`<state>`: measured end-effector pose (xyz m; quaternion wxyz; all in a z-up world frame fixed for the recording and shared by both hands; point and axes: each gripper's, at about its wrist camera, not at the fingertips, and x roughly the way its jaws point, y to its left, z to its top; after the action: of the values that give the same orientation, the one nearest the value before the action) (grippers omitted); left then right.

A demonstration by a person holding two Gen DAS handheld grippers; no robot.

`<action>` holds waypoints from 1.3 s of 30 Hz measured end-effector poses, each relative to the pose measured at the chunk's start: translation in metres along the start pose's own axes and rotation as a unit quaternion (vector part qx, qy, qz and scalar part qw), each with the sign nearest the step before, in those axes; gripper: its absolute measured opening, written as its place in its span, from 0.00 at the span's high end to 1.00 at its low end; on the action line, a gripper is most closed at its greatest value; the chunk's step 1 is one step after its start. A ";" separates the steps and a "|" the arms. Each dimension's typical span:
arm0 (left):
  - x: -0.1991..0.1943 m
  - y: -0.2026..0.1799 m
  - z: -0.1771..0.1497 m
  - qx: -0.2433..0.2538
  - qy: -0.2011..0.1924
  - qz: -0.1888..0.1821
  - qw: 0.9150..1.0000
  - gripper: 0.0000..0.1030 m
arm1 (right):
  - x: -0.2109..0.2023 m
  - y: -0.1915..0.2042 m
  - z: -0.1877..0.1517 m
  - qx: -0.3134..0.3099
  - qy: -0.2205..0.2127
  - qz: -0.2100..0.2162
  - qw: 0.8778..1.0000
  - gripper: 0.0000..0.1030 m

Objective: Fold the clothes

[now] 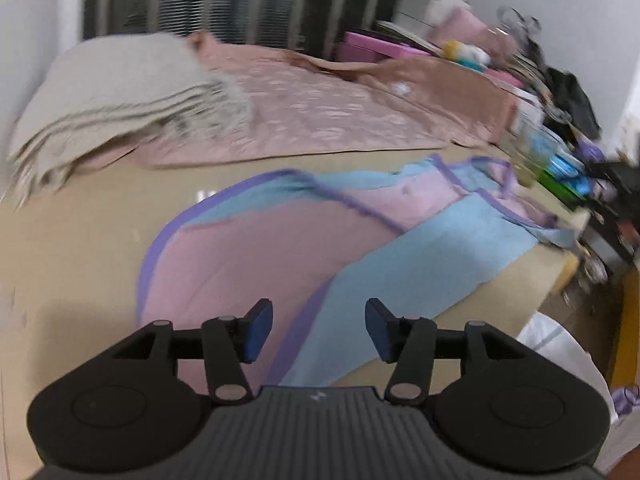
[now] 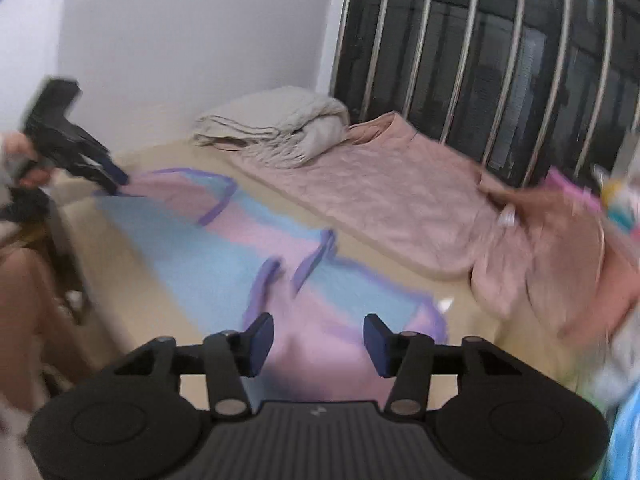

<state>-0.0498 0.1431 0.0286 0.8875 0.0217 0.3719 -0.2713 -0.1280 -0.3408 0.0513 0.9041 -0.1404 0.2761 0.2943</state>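
Observation:
A pink and light-blue garment (image 1: 280, 248) with purple trim lies spread flat on the tan bed surface (image 1: 80, 240). In the left wrist view my left gripper (image 1: 319, 320) hovers open over the garment's near end, with nothing between its blue pads. In the right wrist view my right gripper (image 2: 319, 336) is open above the other end of the garment (image 2: 224, 264), where purple straps lie, and its pads are also bare. The left gripper (image 2: 116, 178) shows there at the far left, held in a hand, with its tips at the garment's far edge.
A folded grey blanket (image 1: 120, 92) and a pink quilt (image 1: 320, 112) lie behind the garment, against a barred window (image 2: 500, 60). Boxes and clutter (image 1: 560, 152) line the bed's right side. A white bag (image 1: 560, 352) sits past the bed's near corner. A person's leg (image 2: 28, 300) is by the bed edge.

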 end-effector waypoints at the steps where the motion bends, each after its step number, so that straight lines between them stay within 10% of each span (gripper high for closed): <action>1: 0.001 0.002 -0.002 -0.002 -0.001 0.000 1.000 0.49 | -0.004 0.003 -0.009 0.005 0.004 0.006 1.000 0.53; 4: 0.009 -0.003 -0.010 0.025 0.001 0.018 1.000 0.49 | -0.005 0.018 -0.031 -0.015 0.021 -0.002 1.000 0.55; 7: 0.009 -0.001 -0.011 0.034 -0.002 0.025 0.999 0.49 | 0.001 0.011 -0.040 0.016 0.037 0.006 0.999 0.90; 9: 0.008 0.005 -0.011 0.019 -0.002 0.022 1.000 0.49 | 0.000 -0.001 -0.040 0.045 0.040 0.020 0.998 0.93; 14: 0.010 0.005 -0.011 0.027 -0.001 0.040 0.999 0.49 | 0.009 -0.050 -0.007 0.081 0.046 0.014 0.996 0.92; 18: 0.007 0.004 -0.011 0.017 0.005 0.062 0.998 0.49 | 0.032 -0.050 -0.001 0.044 0.090 -0.080 0.992 0.59; 22: -0.004 -0.003 -0.012 0.007 -0.010 0.054 0.998 0.49 | 0.015 -0.021 -0.001 -0.009 0.041 -0.121 0.992 0.59; 26: 0.000 -0.016 -0.009 0.016 -0.015 0.038 0.999 0.47 | 0.004 -0.005 -0.004 0.035 -0.017 -0.052 0.998 0.62; 39: 0.003 -0.027 -0.030 0.025 -0.022 0.077 0.996 0.42 | 0.036 -0.003 -0.035 0.106 0.003 -0.034 0.994 0.76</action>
<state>-0.0815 0.1258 0.0094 0.9127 0.0665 0.3429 -0.2120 -0.1169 -0.3412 0.0023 0.9226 -0.0535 0.3035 0.2320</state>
